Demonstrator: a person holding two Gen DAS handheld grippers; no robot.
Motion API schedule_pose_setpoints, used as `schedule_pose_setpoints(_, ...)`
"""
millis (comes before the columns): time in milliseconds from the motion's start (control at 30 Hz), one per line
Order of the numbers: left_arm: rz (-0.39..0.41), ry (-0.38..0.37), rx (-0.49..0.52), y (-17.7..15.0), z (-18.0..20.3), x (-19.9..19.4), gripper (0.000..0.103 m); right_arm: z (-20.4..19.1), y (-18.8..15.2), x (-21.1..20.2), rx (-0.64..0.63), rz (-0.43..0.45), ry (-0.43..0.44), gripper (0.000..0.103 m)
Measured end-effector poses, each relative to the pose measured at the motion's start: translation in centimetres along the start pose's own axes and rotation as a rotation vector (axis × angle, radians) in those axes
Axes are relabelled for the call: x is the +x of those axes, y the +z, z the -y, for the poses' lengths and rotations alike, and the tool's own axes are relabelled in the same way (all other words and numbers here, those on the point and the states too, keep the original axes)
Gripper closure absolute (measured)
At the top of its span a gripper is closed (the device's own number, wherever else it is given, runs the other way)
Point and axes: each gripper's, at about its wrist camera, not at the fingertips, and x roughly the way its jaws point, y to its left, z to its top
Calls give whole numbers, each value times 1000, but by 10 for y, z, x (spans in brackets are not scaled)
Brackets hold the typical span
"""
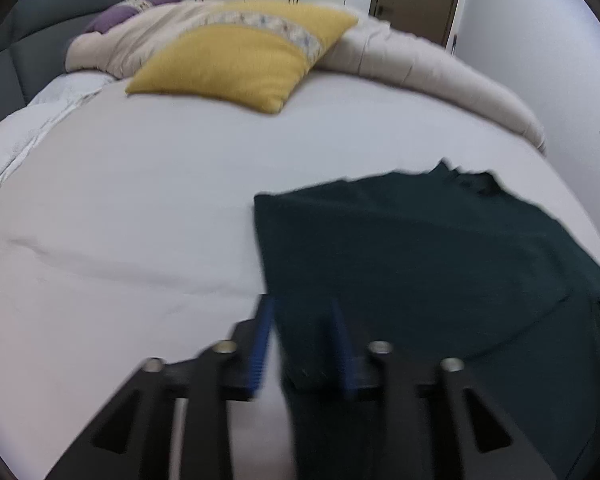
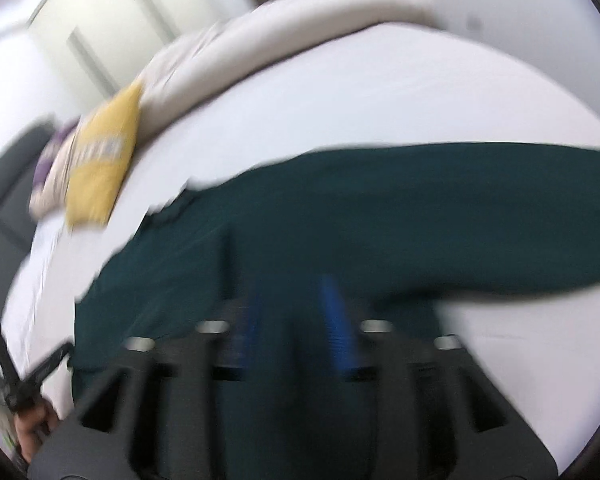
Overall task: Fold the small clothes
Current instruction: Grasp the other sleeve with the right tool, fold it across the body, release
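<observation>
With both grippers' blue-padded jaws parted over a dark green cloth garment [image 1: 420,260], left gripper [image 1: 302,344] at its 9 o'clock edge, right gripper [image 2: 290,320] mid-fabric, a hasty pinch risks bunching layers.

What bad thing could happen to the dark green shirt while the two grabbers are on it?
1. Both views are blurred, so things look to be moving fast. The dark green shirt could bunch up on the white bed sheet.
2. The left gripper sits right at the shirt's edge with fabric between its fingers. The thin bite might slip.
3. The right gripper is over the cloth, and its hold is unclear, so the fold might go crooked.
</observation>
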Motion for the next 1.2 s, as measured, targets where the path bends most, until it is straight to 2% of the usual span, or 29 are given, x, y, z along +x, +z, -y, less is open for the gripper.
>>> schedule_pose_setpoints(33,19,-7,1,-2,3,-10,51,20,0,-16,49,40,-9,25)
schedule_pose_setpoints(100,55,-32,5,-8,11,-30,38,69,0,-52,163,115,-35,25)
schedule_pose_setpoints(200,70,-74,21,-18,27,-48,38,154,-8,-97,374,154,-87,25)
schedule_pose_setpoints(333,44,-173,4,-28,52,-60,37,239,-28,-134,623,210,-95,26)
schedule_pose_setpoints(400,22,-217,-2,-32,69,-60,34,264,-29,-146,681,256,-58,29)
schedule_pose_setpoints(467,-8,-254,-9,-35,80,-58,33,273,-24,-146,707,264,-51,30)
schedule_pose_setpoints(600,-46,-277,17,-46,104,-56,33,284,-3,-134,762,266,-55,30)
schedule_pose_setpoints(700,-70,-294,20,-50,110,-52,33,283,12,-118,782,275,-81,33)
schedule_pose_setpoints(767,-81,-302,11,-51,110,-49,33,287,26,-107,739,261,-110,53)
schedule_pose_setpoints(800,-88,-307,2,-51,108,-47,33,286,32,-99,714,238,-132,80)
schedule_pose_setpoints(833,-94,-316,-10,-51,106,-46,33,285,38,-92,693,203,-157,89)
schedule_pose_setpoints(933,-93,-337,-42,-51,96,-48,33,278,53,-99,622,197,-188,90)
schedule_pose_setpoints(1033,-93,-353,-74,-48,86,-47,33,222,76,-114,410,229,-209,90)
schedule_pose_setpoints(1133,-84,-381,-111,-45,79,-49,33,133,92,-111,183,232,-168,91)
schedule_pose_setpoints(1200,-75,-393,-122,-44,75,-52,33,53,92,-98,-21,214,-152,91)
